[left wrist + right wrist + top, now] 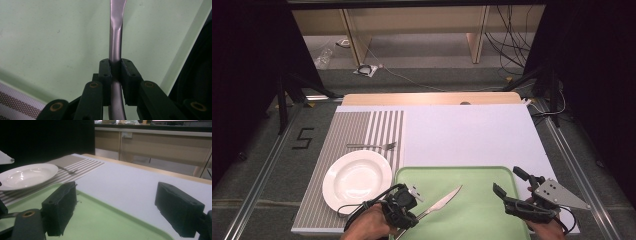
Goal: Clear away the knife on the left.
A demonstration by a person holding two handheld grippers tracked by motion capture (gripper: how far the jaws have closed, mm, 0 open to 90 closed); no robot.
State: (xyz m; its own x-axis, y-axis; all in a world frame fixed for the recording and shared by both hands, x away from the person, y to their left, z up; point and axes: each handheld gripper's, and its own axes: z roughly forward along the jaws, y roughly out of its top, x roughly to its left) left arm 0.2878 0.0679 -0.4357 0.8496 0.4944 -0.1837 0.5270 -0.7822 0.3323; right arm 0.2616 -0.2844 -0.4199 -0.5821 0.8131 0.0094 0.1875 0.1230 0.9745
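Green tray [472, 200] under a table knife [439, 202], left gripper [115, 72] clamped on its handle, right gripper [122, 207] jaws apart, white plate [357, 178] and fork [372, 146] on striped placemat [352, 127]

the table [472, 132] was covered in white, a wooden edge showing at its far side. a striped placemat [357, 127] lay on its left part, and a green tray [482, 200] sat at the near edge, just beside the mat.

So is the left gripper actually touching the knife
Touching. In the left gripper view the left gripper is shut on the knife, its handle pinched between both pads above the green tray.
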